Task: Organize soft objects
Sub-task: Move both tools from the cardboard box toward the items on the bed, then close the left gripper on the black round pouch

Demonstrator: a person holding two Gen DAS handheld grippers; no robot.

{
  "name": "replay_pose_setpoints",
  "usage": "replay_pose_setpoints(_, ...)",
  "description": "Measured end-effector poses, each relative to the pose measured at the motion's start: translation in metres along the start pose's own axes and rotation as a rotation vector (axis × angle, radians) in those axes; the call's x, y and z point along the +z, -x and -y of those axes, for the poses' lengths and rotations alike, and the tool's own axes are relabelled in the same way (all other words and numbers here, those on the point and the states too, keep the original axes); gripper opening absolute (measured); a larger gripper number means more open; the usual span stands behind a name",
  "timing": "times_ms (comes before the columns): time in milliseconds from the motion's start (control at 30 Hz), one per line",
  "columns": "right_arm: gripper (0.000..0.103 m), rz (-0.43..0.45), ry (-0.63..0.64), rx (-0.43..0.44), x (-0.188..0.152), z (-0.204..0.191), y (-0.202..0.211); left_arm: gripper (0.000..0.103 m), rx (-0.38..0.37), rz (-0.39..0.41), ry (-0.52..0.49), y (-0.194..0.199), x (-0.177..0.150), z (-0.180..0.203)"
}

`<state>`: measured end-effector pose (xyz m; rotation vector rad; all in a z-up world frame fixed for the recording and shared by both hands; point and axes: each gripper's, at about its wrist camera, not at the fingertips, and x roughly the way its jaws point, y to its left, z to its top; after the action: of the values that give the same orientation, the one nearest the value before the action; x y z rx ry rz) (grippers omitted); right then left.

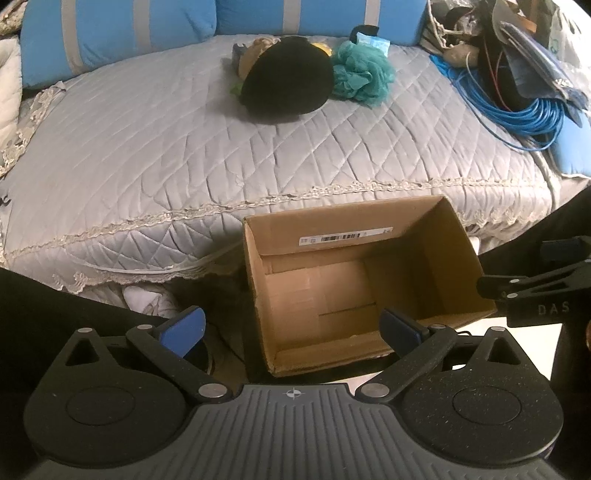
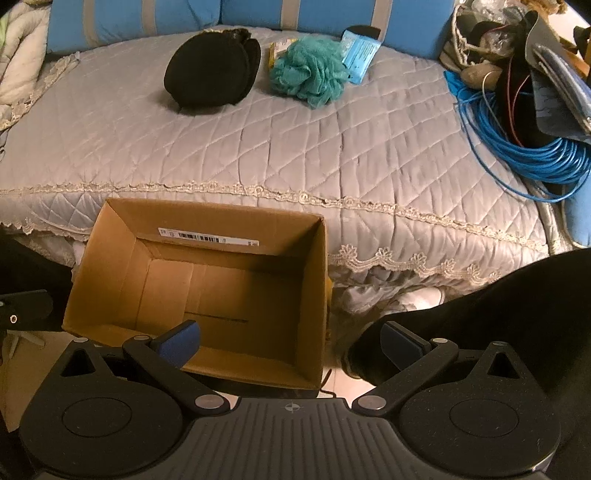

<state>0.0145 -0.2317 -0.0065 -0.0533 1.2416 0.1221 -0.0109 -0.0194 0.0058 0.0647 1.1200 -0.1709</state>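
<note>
Soft objects: one black cushion-like piece [image 2: 208,70] and one teal mesh bath puff [image 2: 309,69] lie near each other at the far side of the bed [image 2: 332,147], close to the pillows.
Half-hidden pieces: a tan soft thing [image 1: 255,51] shows behind the black one in the left wrist view; a yellow bit [image 2: 277,50] shows between the two in the right; what they are cannot be told.
Packet: one blue packet [image 2: 360,51] just beside the puff, on its far right.
Pillows: two blue pillows [image 2: 332,14] with grey stripes along the back of the bed.
Box: one open cardboard box [image 2: 110,240], nothing inside, standing below the near edge of the bed, well apart from the soft objects.
Clutter: one coil of blue cable [image 2: 535,147] and a heap of dark things at the bed's right side.
Left gripper [image 1: 291,328]: fingers wide apart, holding nothing, above the box's near rim.
Right gripper [image 2: 291,341]: fingers wide apart, holding nothing, over the box's near right corner.
In the way: bare quilt lies between the box and the soft objects.
</note>
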Motion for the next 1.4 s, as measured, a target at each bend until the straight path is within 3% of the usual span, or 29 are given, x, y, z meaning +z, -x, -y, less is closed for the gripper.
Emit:
replay_pose_setpoints(367,0.103,0.006,-0.036,0.133,0.015,0.011,-0.002,0.103,-0.035,0.043,0.050,-0.003,0.016,-0.007)
replay_pose_setpoints(733,0.103,0.033,-0.070,0.202,0.040,0.028,-0.013,0.103,-0.031,0.078,0.053,-0.017,0.041,-0.013)
replay_pose_setpoints(1100,0.103,0.087,-0.044,0.190,0.071,0.036,-0.037,0.103,-0.021,0.131,-0.008,-0.033,0.070,-0.016)
replay_pose_setpoints(1400,0.103,0.167,-0.058,0.115,0.099,0.055,-0.060,0.103,-0.013,0.173,-0.053,-0.049,0.098,-0.023)
